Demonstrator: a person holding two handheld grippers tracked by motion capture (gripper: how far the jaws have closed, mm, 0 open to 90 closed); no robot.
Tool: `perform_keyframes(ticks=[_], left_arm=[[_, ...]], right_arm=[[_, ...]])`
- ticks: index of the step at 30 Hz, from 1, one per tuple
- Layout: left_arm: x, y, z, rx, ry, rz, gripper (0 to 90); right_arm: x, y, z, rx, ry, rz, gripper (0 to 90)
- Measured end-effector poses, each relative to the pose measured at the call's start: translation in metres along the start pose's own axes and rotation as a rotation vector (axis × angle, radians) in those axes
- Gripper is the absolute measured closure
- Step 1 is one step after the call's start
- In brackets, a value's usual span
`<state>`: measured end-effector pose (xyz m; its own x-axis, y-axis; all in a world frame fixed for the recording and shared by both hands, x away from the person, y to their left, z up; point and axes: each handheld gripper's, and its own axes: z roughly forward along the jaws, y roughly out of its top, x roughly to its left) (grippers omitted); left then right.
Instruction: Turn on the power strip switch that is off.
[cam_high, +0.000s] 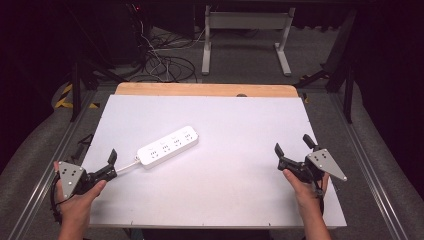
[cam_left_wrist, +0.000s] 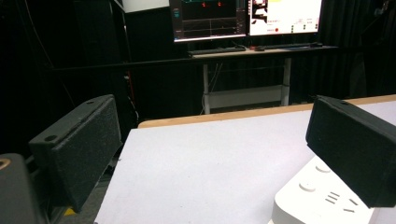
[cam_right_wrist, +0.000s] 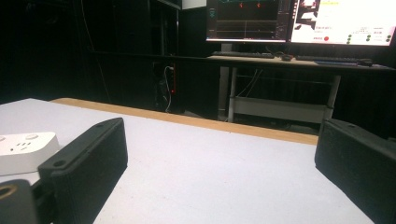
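My own hands come in nearest, at the table's near edge, each with a gripper. Under them is the white table top (cam_high: 225, 165), the largest thing here, with a strip of bare wood (cam_high: 205, 89) showing along its far edge. On the table, left of centre, lies the white power strip (cam_high: 168, 146), flat and slanted, its near end pointing toward my left hand and its thin cord running from that end toward my left gripper (cam_high: 111, 165). That gripper sits at the table's left edge, released, jaws spread wide with nothing between them; in the left gripper view the strip's end lies just beyond my right-hand jaw, apart from it. My right gripper (cam_high: 295, 146) rests near the right edge, well apart from the strip, jaws likewise spread and holding nothing.
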<state>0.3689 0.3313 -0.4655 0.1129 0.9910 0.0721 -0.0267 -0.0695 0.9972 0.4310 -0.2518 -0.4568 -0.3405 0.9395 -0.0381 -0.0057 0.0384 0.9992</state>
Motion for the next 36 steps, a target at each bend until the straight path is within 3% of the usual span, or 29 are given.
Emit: perform_keyframes(ticks=[18, 36], left_arm=[[-0.0009, 0.0005, -0.0004, -0.016, -0.007, 0.007, 7.2], [-0.0024, 0.0041, -0.0018, -0.006, -0.033, -0.013, 19.7]], right_arm=[[-0.0002, 0.0001, -0.0001, -0.001, 0.001, -0.001, 3.2], [-0.0002, 0.0003, -0.0002, -0.003, 0.003, -0.001, 3.7]])
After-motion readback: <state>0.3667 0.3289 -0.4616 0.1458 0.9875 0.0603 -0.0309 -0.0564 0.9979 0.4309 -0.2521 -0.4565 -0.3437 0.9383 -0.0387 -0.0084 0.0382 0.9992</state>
